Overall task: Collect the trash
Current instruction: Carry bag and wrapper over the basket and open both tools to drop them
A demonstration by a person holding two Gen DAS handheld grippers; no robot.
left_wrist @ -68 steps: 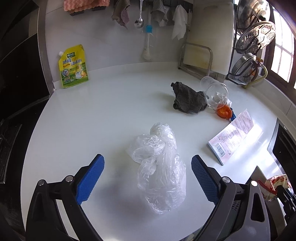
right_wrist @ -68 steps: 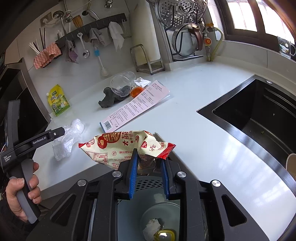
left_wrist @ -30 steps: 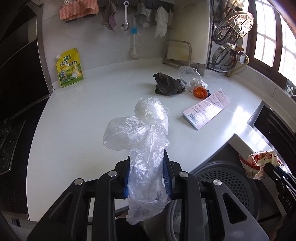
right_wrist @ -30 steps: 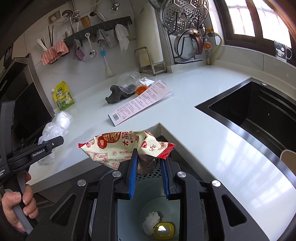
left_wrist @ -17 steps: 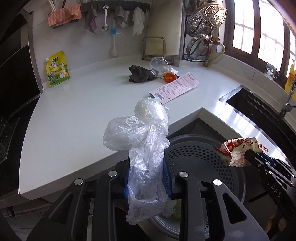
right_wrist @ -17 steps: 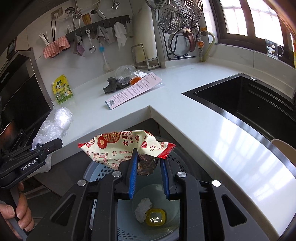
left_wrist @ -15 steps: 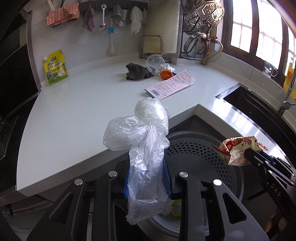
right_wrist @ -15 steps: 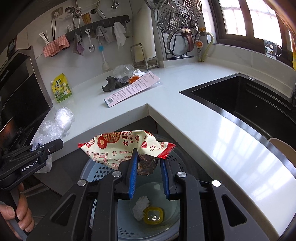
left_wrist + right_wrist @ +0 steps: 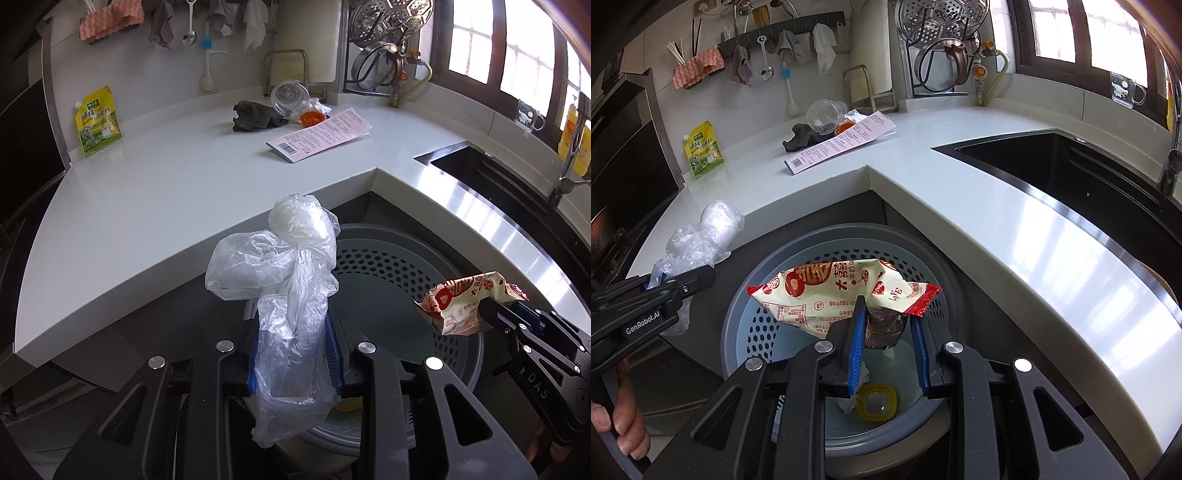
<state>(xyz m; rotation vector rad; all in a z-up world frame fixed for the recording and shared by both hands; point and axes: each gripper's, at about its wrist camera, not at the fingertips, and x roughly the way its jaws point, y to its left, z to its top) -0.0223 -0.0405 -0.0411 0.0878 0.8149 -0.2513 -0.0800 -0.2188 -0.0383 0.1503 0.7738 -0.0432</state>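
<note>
Daylight enters through the windows [image 9: 517,55] at upper right, blown out to near white. Glare streaks the countertop [image 9: 1052,236] at right (strongest beside the sink). Fisheye curvature bends all edges; corners darken, perhaps vignetting. Focus is sharp throughout.

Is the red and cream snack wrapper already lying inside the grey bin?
No, the snack wrapper is pinched in the right tongs, above the open bin.
</note>
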